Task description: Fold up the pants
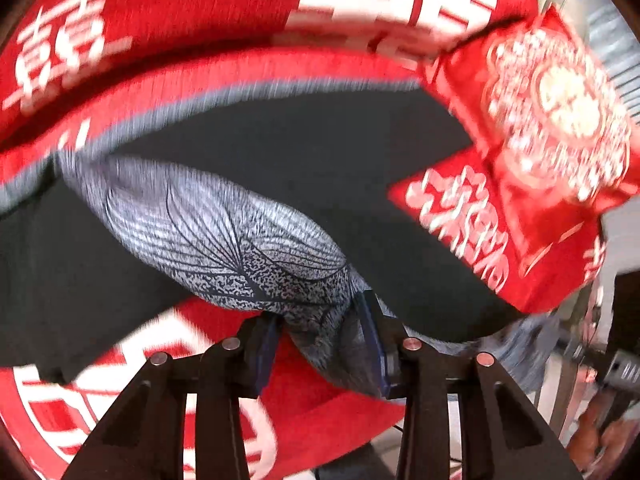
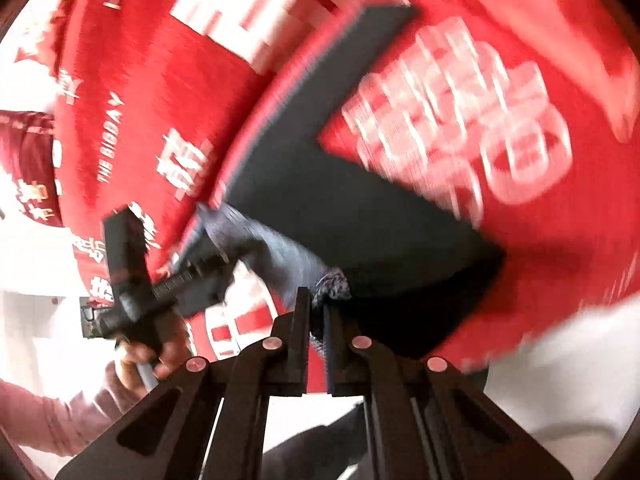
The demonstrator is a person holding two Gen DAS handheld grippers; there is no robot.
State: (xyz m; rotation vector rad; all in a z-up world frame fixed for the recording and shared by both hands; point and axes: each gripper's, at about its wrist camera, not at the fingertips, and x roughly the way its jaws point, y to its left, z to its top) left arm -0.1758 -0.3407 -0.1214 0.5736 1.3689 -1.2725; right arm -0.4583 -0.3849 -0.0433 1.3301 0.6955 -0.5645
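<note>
left tool: clamped, angled down | right tool: clamped, angled down

You see a red cloth with large white characters covering the surface; a pale floor shows beyond its edge.

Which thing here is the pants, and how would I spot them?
Find the big red blanket with white writing. The pants lie across it, pinched by the left gripper and right gripper. They alone are dark, with a grey leaf-patterned patch.
</note>
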